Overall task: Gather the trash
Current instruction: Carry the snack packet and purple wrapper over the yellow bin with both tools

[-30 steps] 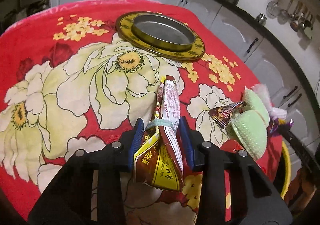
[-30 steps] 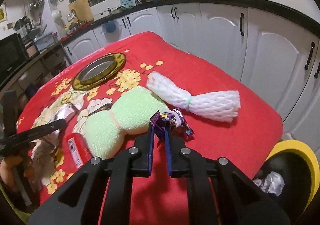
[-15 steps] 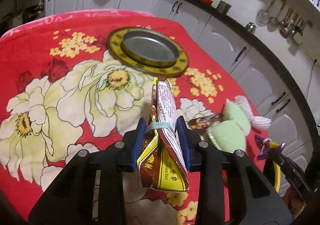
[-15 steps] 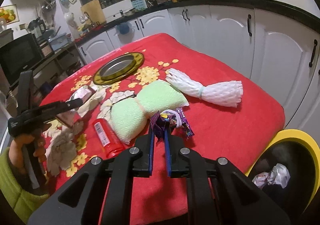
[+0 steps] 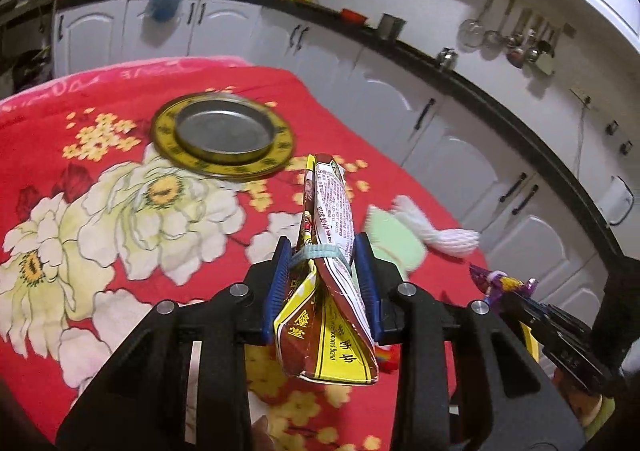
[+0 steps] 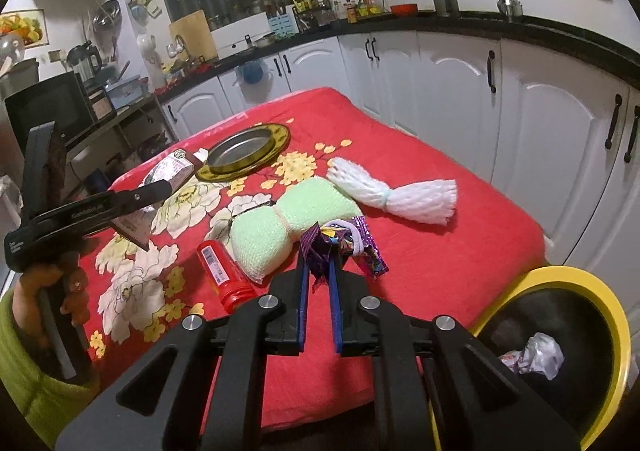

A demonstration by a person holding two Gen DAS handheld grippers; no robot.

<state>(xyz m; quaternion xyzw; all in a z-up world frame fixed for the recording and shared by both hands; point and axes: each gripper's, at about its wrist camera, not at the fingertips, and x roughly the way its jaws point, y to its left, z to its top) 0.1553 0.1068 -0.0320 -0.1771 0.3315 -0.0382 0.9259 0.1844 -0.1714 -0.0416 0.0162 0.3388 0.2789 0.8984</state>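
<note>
The right gripper (image 6: 318, 271) clamps a purple candy wrapper (image 6: 340, 241) above the red floral tablecloth (image 6: 440, 251), beside a yellow-rimmed bin (image 6: 616, 331); the left gripper (image 5: 322, 271) pinches a banded snack packet (image 5: 328, 275) aloft, before a gold-rimmed metal plate (image 5: 222, 141).

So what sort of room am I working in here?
Most likely a home kitchen: white cabinet doors under a black countertop, metal ladles and strainers hanging on the wall, and a black microwave oven on a side shelf.
</note>
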